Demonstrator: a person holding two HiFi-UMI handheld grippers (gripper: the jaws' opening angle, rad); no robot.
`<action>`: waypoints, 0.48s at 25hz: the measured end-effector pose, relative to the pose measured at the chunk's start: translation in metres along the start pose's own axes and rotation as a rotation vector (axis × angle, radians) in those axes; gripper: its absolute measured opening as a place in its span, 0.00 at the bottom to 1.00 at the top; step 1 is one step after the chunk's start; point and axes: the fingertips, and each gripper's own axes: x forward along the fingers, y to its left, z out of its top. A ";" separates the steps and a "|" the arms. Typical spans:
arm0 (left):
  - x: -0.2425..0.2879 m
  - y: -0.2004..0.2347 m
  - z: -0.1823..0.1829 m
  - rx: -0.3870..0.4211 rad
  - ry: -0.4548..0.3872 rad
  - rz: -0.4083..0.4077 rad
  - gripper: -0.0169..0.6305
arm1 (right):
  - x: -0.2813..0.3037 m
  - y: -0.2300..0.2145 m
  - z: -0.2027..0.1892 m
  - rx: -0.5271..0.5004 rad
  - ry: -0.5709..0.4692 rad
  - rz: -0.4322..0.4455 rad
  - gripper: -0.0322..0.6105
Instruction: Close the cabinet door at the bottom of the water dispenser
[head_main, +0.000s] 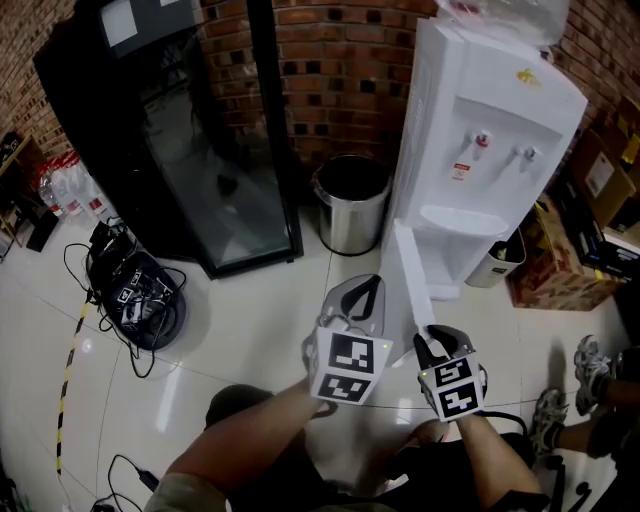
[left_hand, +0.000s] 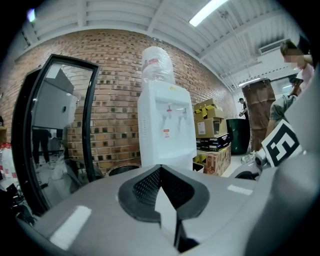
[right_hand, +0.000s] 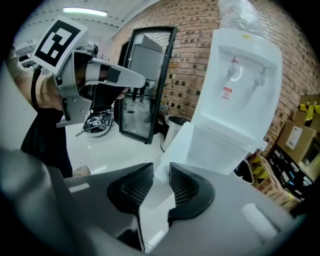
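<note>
The white water dispenser (head_main: 480, 150) (left_hand: 165, 125) (right_hand: 240, 90) stands against the brick wall. Its bottom cabinet door (head_main: 408, 270) (right_hand: 180, 145) is swung open toward me. My right gripper (head_main: 425, 338) (right_hand: 161, 172) is at the door's free edge, which sits between the pads; both pads lie against it. My left gripper (head_main: 372, 283) (left_hand: 160, 169) hovers just left of the door, apart from it. Its jaws meet at the tip with nothing between them. It also shows at the upper left of the right gripper view, left gripper (right_hand: 135, 80).
A black glass-front fridge (head_main: 200, 150) stands to the left of a steel bin (head_main: 350, 205). Cables and a device (head_main: 135, 290) lie on the white floor at left. Cardboard boxes (head_main: 560, 270) sit right of the dispenser. Another person's shoes (head_main: 590, 360) are at the right edge.
</note>
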 end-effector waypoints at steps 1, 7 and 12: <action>0.003 -0.006 0.001 -0.003 -0.002 -0.009 0.03 | -0.001 -0.005 -0.003 0.012 0.003 -0.012 0.21; 0.013 -0.027 0.003 0.008 -0.005 -0.051 0.03 | -0.006 -0.042 -0.015 0.087 0.035 -0.074 0.20; 0.020 -0.024 0.000 -0.009 0.003 -0.047 0.03 | -0.007 -0.090 -0.030 0.218 0.052 -0.136 0.20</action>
